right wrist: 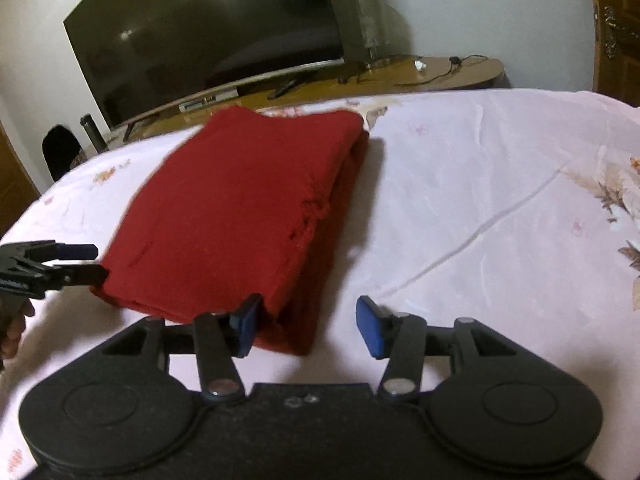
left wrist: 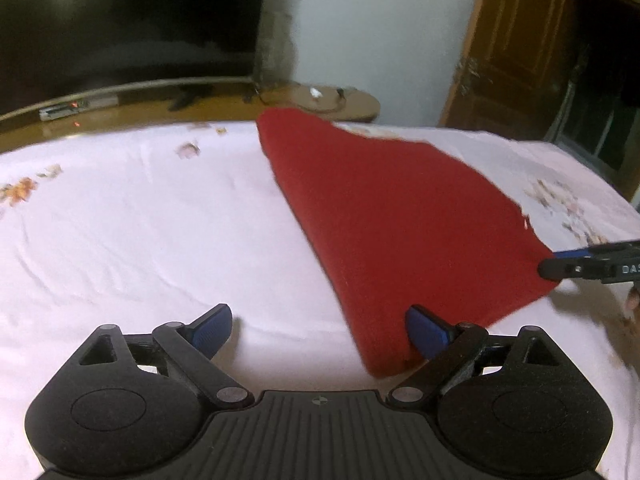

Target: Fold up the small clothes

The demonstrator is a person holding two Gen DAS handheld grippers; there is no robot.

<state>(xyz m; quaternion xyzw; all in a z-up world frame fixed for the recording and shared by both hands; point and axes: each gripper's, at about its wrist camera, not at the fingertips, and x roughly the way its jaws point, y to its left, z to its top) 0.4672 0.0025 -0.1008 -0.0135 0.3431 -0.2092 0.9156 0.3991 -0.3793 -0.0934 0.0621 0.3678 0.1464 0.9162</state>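
Left gripper (left wrist: 318, 330): spread wide, gripping nothing, red cloth's near corner between its fingers.
Right gripper (right wrist: 310, 326): parted, released, straddling the other near corner.
Red cloth (right wrist: 240, 200): folded on the bedsheet (left wrist: 140, 220); probably soft, light, limp; best pinched at near corners.

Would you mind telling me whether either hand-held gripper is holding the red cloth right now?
Neither: left hand-held gripper and right hand-held gripper stand open at the folded red cloth's near corners.

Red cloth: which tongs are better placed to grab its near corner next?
Probably the right tongs: the red cloth has its near corner already between their open fingers. The left tongs have only its edge by one finger.
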